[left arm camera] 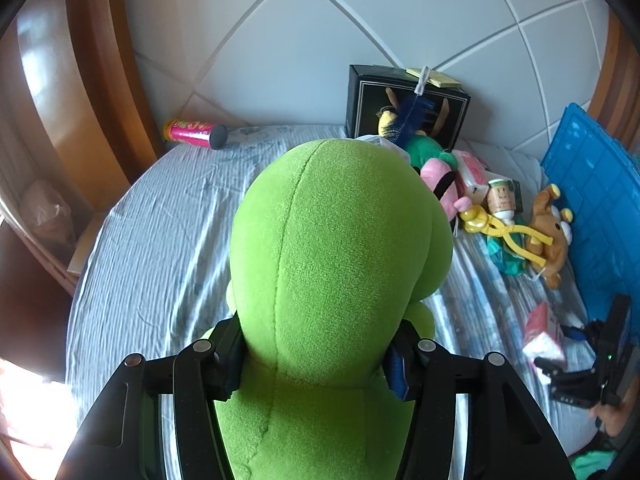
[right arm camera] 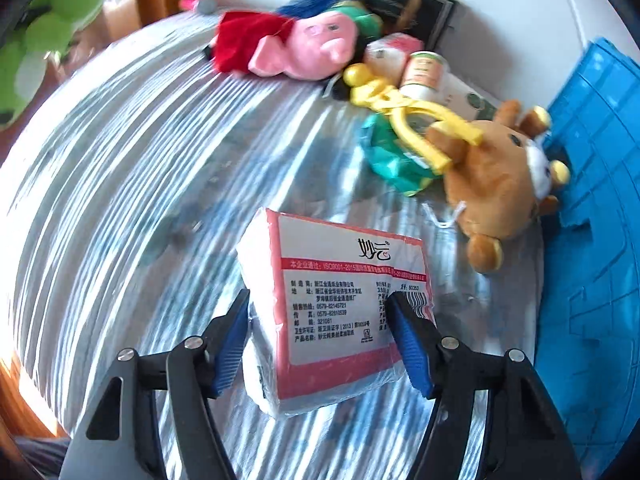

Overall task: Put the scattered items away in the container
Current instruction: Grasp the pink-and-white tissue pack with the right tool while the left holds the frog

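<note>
We hold a green plush toy [left arm camera: 332,264] pinched in the left gripper [left arm camera: 316,356], its fingers pressed into its sides, raised above the bed [left arm camera: 160,216]. Our right gripper [right arm camera: 320,340] has its fingers clamped on a tissue pack [right arm camera: 336,308]. The blue container [right arm camera: 600,200] stands at the right, touching a brown bear [right arm camera: 496,184].

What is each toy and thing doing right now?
Green plush: squeezed in the left tongs, lifted off the bed.
Tissue pack: gripped between the right tongs.
Pink pig plush: lying on its side.
Brown bear plush: lying against the blue crate.
Yellow clip toy: lying across the pile.
Black box: standing upright.
</note>
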A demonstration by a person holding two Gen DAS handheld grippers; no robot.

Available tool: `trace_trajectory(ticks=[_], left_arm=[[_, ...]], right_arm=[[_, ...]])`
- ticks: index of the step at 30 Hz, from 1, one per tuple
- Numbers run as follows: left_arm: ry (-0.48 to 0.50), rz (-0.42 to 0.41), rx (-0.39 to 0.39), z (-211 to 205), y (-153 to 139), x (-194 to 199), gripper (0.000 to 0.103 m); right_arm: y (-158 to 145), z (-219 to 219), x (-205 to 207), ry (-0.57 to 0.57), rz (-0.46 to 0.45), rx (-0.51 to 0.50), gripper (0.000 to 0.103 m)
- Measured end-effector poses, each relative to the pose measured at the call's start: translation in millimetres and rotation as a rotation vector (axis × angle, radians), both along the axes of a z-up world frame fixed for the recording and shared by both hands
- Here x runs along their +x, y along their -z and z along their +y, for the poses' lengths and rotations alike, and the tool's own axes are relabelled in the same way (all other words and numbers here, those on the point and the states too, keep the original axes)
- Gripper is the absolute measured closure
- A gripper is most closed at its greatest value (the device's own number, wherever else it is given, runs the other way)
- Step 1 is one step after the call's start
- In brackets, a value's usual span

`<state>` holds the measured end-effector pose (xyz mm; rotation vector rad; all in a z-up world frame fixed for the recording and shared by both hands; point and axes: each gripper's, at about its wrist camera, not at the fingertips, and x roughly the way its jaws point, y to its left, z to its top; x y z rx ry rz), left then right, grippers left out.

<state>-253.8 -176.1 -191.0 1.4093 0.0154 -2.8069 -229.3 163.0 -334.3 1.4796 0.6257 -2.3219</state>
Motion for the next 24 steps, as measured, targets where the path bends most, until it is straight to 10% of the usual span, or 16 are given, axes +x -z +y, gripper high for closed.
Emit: trace_trajectory(ticks=[12,24], left_arm=[[0.007,0.018,0.021,-9,-2,10,0.048],[0.017,0.019,0.014,-12,-4,20,0.048]], right_arm=[[-2,8,44,0.036,-0.021,0.021,0.018],[4,63,24,0.407,-0.185,-0.297,0.018]])
